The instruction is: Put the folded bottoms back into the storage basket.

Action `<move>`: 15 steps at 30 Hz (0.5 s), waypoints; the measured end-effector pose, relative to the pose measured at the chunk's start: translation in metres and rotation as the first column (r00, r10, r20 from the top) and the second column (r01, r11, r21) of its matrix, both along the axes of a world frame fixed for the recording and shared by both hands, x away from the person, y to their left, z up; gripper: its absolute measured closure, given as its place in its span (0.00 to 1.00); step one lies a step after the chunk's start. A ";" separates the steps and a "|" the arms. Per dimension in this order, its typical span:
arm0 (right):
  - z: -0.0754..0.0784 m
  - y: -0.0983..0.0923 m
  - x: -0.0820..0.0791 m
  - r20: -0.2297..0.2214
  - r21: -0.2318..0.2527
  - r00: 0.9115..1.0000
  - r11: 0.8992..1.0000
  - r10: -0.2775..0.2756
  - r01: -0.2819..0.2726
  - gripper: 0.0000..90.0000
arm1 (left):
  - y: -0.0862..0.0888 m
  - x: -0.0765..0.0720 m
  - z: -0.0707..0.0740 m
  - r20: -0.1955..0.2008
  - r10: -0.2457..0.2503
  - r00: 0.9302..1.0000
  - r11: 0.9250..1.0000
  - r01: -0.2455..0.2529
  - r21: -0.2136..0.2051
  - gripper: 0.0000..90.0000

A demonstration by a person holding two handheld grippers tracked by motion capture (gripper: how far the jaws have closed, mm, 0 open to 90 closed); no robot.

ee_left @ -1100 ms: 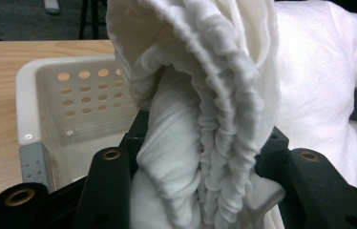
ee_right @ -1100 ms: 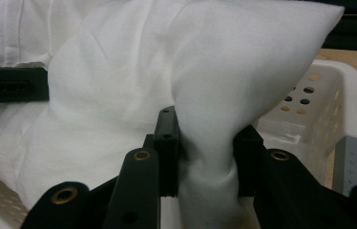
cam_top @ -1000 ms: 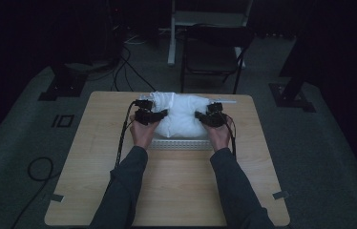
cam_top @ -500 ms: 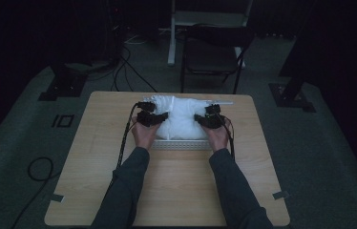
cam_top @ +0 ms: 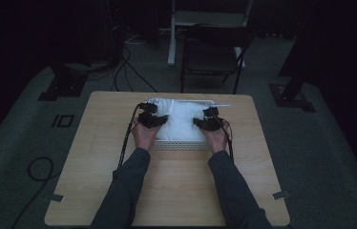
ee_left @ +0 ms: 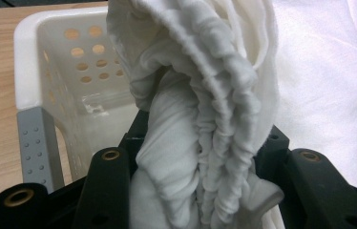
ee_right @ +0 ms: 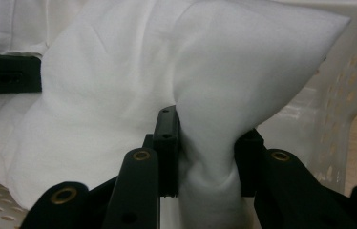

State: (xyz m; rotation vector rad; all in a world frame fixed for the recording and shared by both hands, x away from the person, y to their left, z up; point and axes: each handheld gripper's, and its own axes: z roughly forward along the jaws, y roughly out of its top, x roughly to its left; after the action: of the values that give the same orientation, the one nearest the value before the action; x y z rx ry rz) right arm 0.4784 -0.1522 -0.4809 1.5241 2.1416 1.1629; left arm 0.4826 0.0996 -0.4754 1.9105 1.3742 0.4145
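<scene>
Squeezing a bunch of the white cloth (ee_left: 200,143), the left gripper (cam_top: 153,119) holds it over the white basket (ee_left: 28,62). The right gripper (cam_top: 208,123) pinches another fold of that cloth tight.

The white cloth (cam_top: 182,120) hides most of the inside of the basket (cam_top: 181,143), and the tips of both grippers are buried in its folds.

The right claw (ee_right: 205,157) pinches a bunched fold of soft white cloth (ee_right: 191,76) between its two black jaws. The cloth billows up above them and lies inside a white perforated plastic basket (ee_right: 343,71). The other black claw (ee_right: 7,74) shows at the left edge against the cloth.
</scene>
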 end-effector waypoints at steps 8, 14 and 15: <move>-0.005 -0.001 -0.001 -0.021 -0.008 1.000 1.000 -0.001 0.001 0.78 | -0.004 -0.002 0.000 -0.022 0.000 1.000 0.999 0.001 0.043 0.57; -0.008 0.000 0.004 -0.091 -0.067 0.996 0.998 -0.007 0.001 0.71 | -0.007 -0.007 0.000 -0.049 0.051 0.998 0.994 -0.046 0.099 0.48; -0.008 0.000 0.005 -0.093 -0.076 0.996 0.997 -0.014 0.007 0.70 | -0.006 -0.007 0.001 -0.048 0.052 0.997 0.995 -0.048 0.093 0.46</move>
State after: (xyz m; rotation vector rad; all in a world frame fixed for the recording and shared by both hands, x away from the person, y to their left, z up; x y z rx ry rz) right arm 0.4829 -0.1523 -0.4886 1.5841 2.2081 1.0139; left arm 0.4753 0.0934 -0.4749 1.9760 1.4611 0.4643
